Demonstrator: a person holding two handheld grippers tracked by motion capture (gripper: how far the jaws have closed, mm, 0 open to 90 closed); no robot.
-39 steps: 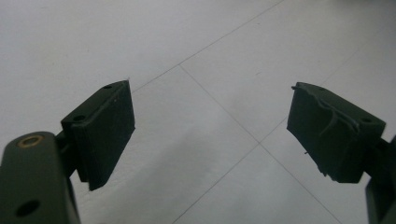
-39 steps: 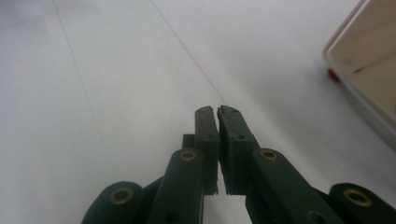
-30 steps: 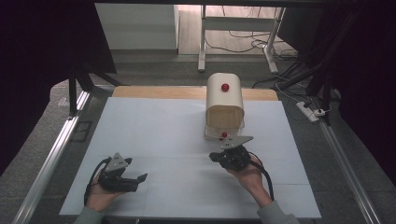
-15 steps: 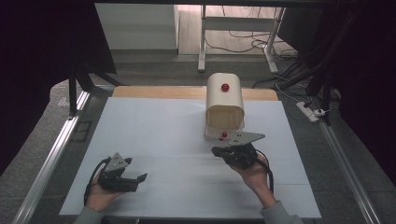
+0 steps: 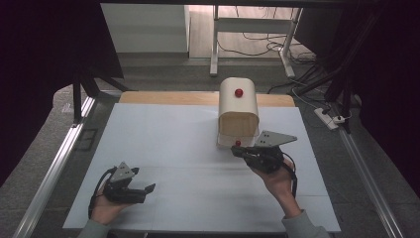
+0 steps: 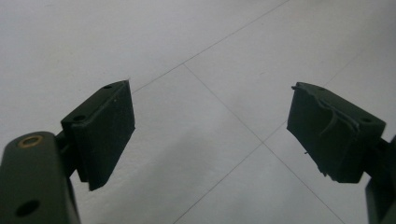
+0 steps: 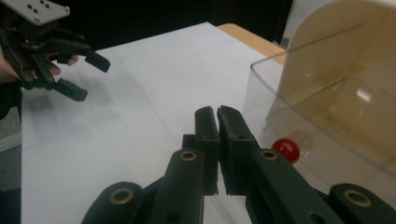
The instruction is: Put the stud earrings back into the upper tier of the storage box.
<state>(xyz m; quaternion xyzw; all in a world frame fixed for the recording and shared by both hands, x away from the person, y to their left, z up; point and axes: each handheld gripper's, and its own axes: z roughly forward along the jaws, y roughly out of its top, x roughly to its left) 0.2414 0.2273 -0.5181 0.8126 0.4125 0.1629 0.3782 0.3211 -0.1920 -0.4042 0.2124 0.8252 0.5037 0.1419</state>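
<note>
A rounded wooden box (image 5: 238, 111) stands at the back right of the white table (image 5: 188, 144). It has a red knob (image 5: 238, 92) on top and a clear curved front door (image 7: 327, 121). The door carries a second red knob (image 5: 237, 143) low down. My right gripper (image 5: 235, 150) hovers just in front of the door. Its jaws are shut with nothing visible between them, and the door's red knob (image 7: 286, 149) sits just to the right of the right gripper (image 7: 217, 112). My left gripper (image 5: 147, 192) rests at the front left, open over bare table. The left gripper (image 6: 210, 126) holds nothing.
A wooden board (image 5: 168, 97) edges the table's far side behind the box. A metal rail (image 5: 54, 168) runs along the left edge. Cables and a power strip (image 5: 329, 119) lie on the floor at the right. The left gripper (image 7: 93, 78) shows far off in the right gripper view.
My right gripper has risen in front of the box's door, jaws still shut. The left gripper and the box have stayed put.
</note>
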